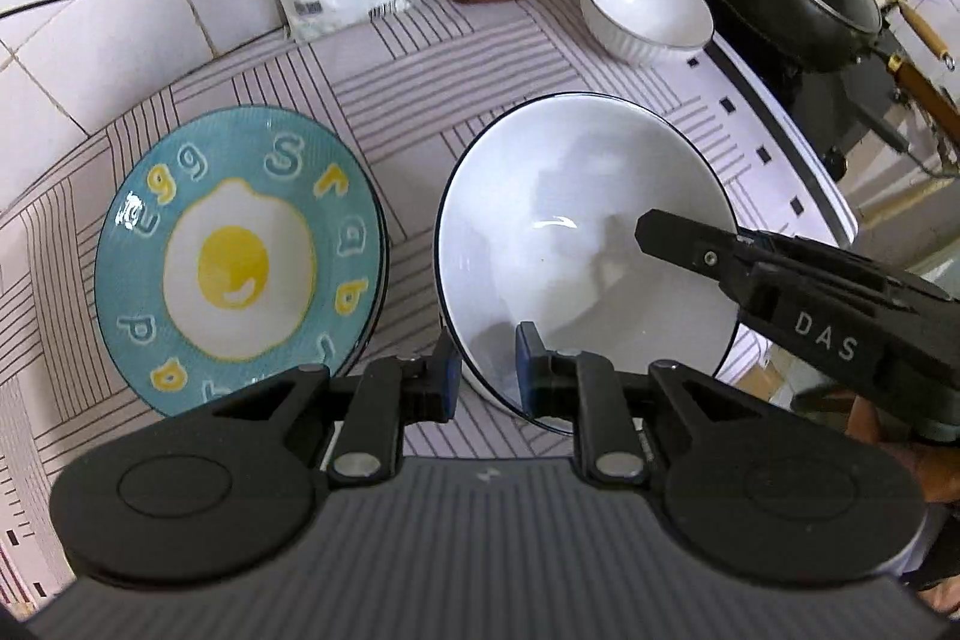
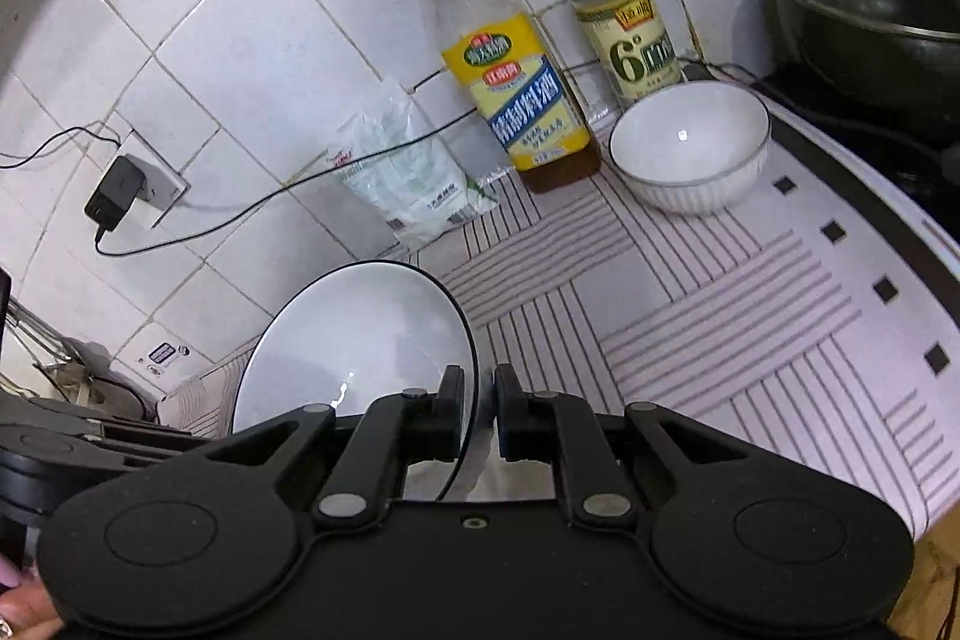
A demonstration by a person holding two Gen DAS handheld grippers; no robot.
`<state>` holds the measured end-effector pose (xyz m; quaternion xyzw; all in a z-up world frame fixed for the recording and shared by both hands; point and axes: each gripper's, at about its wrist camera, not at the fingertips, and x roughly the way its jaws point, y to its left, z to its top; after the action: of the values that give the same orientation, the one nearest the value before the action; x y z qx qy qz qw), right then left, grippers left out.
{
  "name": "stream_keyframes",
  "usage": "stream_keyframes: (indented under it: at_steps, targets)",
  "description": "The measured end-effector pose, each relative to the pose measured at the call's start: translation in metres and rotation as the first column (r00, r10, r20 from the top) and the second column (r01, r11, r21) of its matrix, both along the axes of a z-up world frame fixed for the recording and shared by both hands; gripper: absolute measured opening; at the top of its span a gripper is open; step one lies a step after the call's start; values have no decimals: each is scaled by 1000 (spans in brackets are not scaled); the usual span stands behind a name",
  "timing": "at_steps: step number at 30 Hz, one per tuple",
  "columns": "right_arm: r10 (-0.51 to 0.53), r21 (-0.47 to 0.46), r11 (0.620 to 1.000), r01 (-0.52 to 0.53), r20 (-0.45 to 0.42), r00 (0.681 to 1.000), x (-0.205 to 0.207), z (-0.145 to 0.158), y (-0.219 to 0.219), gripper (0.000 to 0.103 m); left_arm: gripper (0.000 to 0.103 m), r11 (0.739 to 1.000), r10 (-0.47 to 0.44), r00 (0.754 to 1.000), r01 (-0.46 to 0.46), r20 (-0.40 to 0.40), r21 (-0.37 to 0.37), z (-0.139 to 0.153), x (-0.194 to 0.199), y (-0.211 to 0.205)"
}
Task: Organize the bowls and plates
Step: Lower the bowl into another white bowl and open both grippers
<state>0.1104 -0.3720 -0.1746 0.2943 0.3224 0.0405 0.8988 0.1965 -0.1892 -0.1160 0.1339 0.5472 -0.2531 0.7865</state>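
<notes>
striped mat (image 1: 420, 70): both claws (image 1: 485, 370) (image 2: 479, 415) pinch white plate (image 1: 588, 232), near rim hidden.

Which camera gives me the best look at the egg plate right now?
Left wrist view: the egg plate lies fully in frame, face up on the striped mat, left of the large white bowl. The right wrist view does not show it at all.

Two bottles stand by the tiled wall: a yellow-label bottle (image 2: 521, 100) and a clear vinegar bottle (image 2: 618, 16). A white bag (image 2: 408, 172) leans beside them. A black pot with a lid (image 2: 870, 16) sits right. A charger (image 2: 114, 193) is plugged in.
</notes>
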Motion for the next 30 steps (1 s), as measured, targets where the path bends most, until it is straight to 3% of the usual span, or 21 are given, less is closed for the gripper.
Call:
stream_keyframes:
  at_steps: [9,20,30]
  targets:
    - [16,-19,1000,-17,-36,999,-11,-17,9,15,17,997,-44,998,46,-32,55,-15,-7,-2]
    - [44,-133,990,-53,-66,997,-14,-24,19,15,20,991,-76,994,84,-74,102,-31,-2,-10]
    - [51,-274,960,-65,-60,997,-11,-25,33,15,23,992,-75,992,85,-102,98,-39,5,-14]
